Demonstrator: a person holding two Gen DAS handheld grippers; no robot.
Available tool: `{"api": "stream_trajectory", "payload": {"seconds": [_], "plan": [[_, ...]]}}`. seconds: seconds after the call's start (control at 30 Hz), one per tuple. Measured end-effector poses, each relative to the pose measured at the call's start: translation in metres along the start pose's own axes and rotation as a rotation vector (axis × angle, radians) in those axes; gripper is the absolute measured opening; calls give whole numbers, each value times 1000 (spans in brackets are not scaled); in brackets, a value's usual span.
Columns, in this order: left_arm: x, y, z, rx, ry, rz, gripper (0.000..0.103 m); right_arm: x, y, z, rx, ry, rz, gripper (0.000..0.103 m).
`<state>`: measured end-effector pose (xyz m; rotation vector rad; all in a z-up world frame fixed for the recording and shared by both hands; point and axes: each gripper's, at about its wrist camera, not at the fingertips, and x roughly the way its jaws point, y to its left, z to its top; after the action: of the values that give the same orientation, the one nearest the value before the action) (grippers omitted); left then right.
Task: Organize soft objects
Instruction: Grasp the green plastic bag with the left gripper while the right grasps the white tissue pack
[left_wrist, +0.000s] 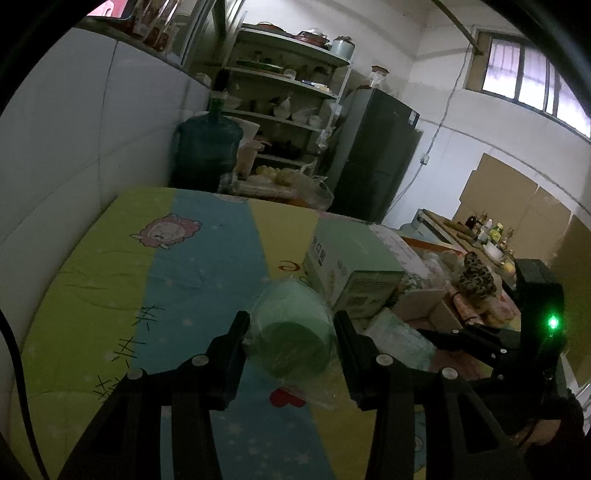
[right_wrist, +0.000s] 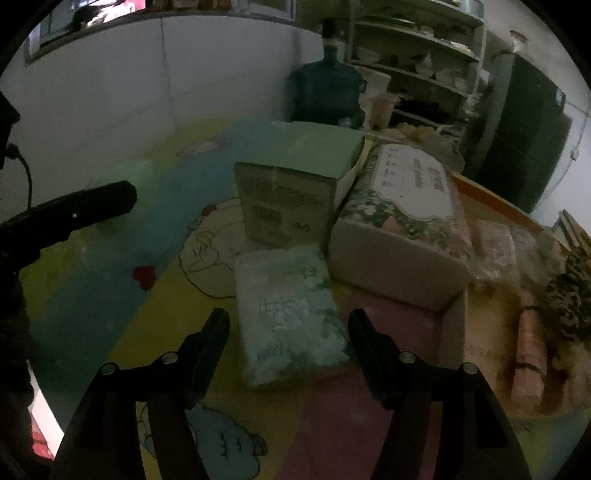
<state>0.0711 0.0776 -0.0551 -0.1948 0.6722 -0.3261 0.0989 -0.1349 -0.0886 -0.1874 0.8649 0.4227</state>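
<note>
a dim kitchen, a tabletop under a cartoon-print cloth: the left gripper holds a green roll in clear plastic wrap between its jaws, the pads against its sides, the roll just above the cloth. in the right wrist view the right gripper hangs over a small pale green soft pack lying flat on the cloth; its jaws stand open to either side of the pack and do not press on it.

just behind the pack are a green carton and, touching it, a floral-printed tissue pack. a shallow cardboard box stands to the right; the tissue pack seems to rest on or in it, though that cannot be told for sure. beside it lie a pinkish rolled bundle and a dark spotted cloth.

the soft pack looks light and squashy, its film wrapper likely slick; it should be taken across its two long sides near the middle, with gentle pressure so it dents rather than slips. the wrapped roll will likely give too, and its loose plastic could slide under the pads.
</note>
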Motion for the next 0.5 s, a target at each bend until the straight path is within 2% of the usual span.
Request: {"api": "stream_trajectory", "payload": {"seconds": [0.03,0.23,0.5], "plan": [[0,-1,0,1,0,1,46,-1,-1,0,0,-3,1,54],[0,-7,0,11,-2,5,46,-8,-5,-8,11,-17,20,50],[-9,-27,0,40,-20,11,46,-34,-6,-10,30,-81,29,50]]}}
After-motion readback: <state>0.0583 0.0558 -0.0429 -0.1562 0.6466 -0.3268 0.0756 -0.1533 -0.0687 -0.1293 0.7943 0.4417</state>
